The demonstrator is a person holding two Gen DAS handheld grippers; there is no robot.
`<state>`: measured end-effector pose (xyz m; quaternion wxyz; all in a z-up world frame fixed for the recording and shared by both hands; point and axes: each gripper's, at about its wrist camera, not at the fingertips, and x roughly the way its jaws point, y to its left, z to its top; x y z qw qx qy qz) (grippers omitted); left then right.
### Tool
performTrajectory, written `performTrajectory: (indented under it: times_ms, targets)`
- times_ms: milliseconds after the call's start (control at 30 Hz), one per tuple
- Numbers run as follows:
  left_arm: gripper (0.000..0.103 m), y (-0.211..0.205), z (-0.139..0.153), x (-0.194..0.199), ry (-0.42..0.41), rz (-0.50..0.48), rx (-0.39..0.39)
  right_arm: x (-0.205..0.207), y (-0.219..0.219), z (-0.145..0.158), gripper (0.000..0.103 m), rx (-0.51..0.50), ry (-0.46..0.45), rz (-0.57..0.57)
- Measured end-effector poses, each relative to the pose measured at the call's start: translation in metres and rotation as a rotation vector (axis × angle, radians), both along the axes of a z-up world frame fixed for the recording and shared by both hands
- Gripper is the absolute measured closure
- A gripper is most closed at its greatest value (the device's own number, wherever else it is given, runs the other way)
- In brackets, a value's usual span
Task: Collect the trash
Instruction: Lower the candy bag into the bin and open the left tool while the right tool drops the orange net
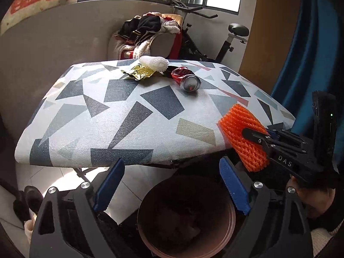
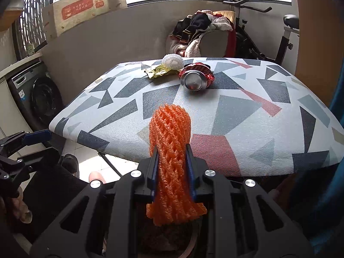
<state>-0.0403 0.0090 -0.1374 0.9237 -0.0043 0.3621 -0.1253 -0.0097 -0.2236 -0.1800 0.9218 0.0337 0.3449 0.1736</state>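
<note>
My right gripper is shut on an orange foam net sleeve and holds it past the table's near edge, above a brown trash bin; the sleeve also shows in the left wrist view. My left gripper is open and empty above the bin. On the patterned table lie a crushed red can, a gold wrapper and a white foam net. In the right wrist view the can, the wrapper and the white net sit at the far side.
A chair piled with clothes and an exercise bike stand behind the table. A washing machine is at the left. A blue curtain hangs at the right. Shoes are on the floor.
</note>
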Motion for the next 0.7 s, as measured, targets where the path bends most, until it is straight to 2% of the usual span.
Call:
performTrajectory:
  times_ms: [200, 367, 700]
  targets:
    - [0.008, 0.022, 0.003, 0.005, -0.014, 0.078, 0.004, -0.002, 0.022, -0.018, 0.078, -0.064, 0.071, 0.058]
    - [0.006, 0.034, 0.003, 0.009, -0.011, 0.127, -0.013, -0.005, 0.035, -0.023, 0.078, -0.095, 0.085, 0.101]
    - [0.006, 0.036, -0.001, 0.010, 0.000, 0.144, -0.002, -0.006, 0.044, -0.028, 0.077, -0.135, 0.112, 0.137]
